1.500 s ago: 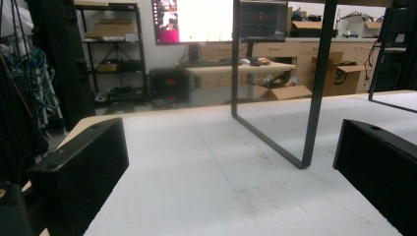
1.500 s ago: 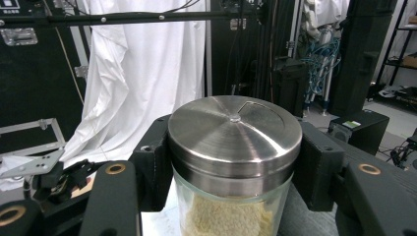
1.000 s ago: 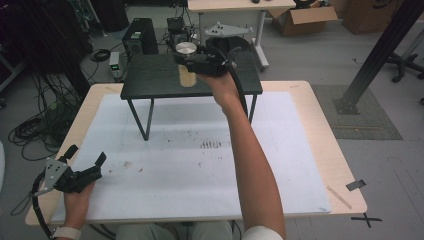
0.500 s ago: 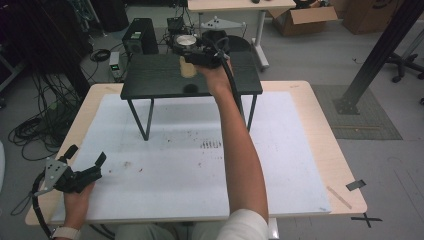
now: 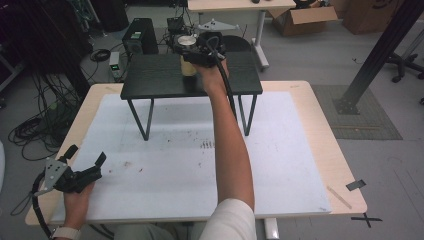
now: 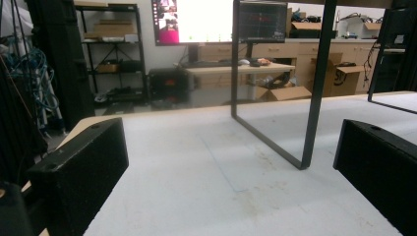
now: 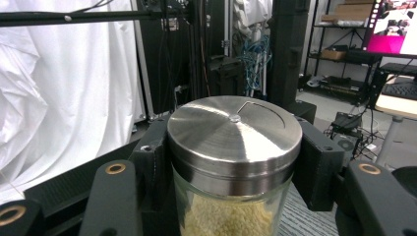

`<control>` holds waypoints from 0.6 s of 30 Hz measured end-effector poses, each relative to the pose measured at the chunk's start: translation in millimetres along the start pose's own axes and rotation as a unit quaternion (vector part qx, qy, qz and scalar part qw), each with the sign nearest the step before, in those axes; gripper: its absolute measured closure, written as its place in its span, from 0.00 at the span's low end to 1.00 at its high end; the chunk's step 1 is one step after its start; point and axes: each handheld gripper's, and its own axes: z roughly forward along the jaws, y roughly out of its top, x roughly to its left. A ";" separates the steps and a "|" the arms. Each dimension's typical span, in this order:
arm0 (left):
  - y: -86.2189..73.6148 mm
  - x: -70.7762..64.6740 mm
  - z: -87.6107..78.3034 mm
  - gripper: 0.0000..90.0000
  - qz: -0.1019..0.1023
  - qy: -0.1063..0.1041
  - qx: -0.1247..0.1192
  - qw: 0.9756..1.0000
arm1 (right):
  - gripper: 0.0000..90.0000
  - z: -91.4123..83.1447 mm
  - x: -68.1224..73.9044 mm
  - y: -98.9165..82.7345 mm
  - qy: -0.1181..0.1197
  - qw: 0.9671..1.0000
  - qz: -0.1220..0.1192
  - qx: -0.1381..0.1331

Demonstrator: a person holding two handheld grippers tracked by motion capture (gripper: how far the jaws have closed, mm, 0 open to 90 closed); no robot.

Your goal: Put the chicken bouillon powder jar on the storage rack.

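The person's right arm (image 5: pixel 227 150) is stretched almost straight, reaching far forward over the bench (image 5: pixel 310 150) from the near edge to the small black stand (image 5: pixel 155 80) at the back of the white mat (image 5: pixel 175 165). At the end of that reach the right tongs (image 5: pixel 192 56) are clamped on a glass jar (image 5: pixel 188 62) with a brushed steel lid (image 7: pixel 234 130); in the right gripper view the two black jaws press against the jar just under the lid, one on each side, and pale yellow grains fill the glass below. The jar is upright over the black top of the stand, toward its back edge; I cannot tell whether its base rests on it. A black cable runs back from the tongs along the forearm.

The left hand (image 5: pixel 75 197) sits low at the near left corner of the bench, wrist close to the edge, forearm barely in from the bottom. The left tongs (image 5: pixel 85 157) point forward and to the right across the mat, jaws spread wide with nothing between them. Ahead of them, in the left gripper view, is one black leg frame (image 6: pixel 275 98) of the stand, standing on the mat.
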 end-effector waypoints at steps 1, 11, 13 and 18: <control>0.0 0.0 0.0 0.01 0.000 0.000 0.000 1.000 | 0.46 0.8 0.0 -0.7 -0.001 1.000 0.000 0.002; 0.1 0.0 -0.1 0.01 0.001 0.000 0.001 1.000 | 0.46 4.0 -2.2 -8.7 -0.008 1.000 0.009 0.006; 0.1 -0.1 -0.1 0.01 0.001 0.000 0.001 1.000 | 0.46 4.4 -2.8 -10.0 -0.007 1.000 0.011 0.009; 0.1 -0.1 0.1 0.01 0.000 0.000 0.000 1.000 | 0.46 5.1 -3.0 -10.7 -0.007 1.000 0.010 0.010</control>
